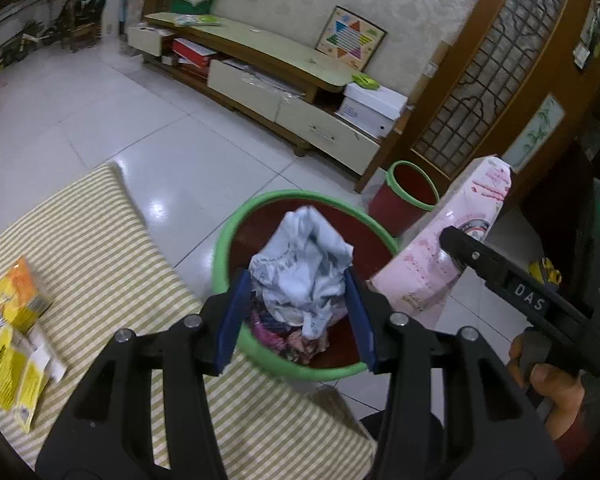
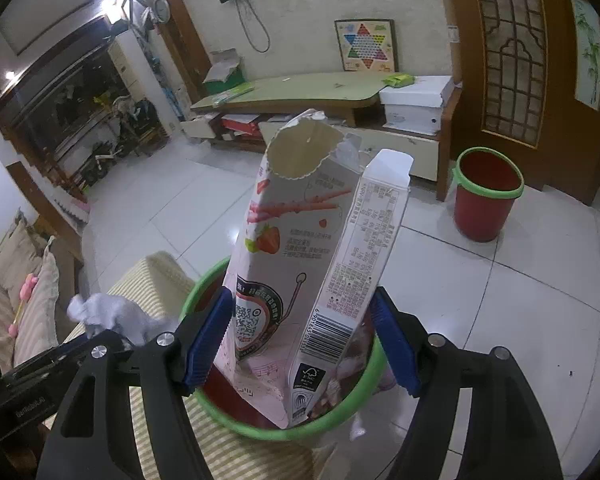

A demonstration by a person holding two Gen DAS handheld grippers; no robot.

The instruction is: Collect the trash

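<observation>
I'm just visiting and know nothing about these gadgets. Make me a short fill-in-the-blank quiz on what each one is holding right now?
The left gripper grips a crumpled white ____.
The right gripper holds a torn pink snack ____.
Both pieces hang over the near bin, whose rim is ____.
A second bin stands on the ____.

Missing words: tissue; box; green; floor

Two red bins with green rims are counted: one bin (image 1: 226, 256) at centre frame, a second bin (image 1: 412, 194) right of centre beyond it. One crumpled paper wad (image 1: 300, 268) is seen at centre. One pink snack box (image 1: 456, 236) is seen at right. Two yellow packages are counted at lower left: an orange-yellow box (image 1: 16, 300) and a flattened yellow carton (image 1: 14, 376). Two grippers are seen.
</observation>
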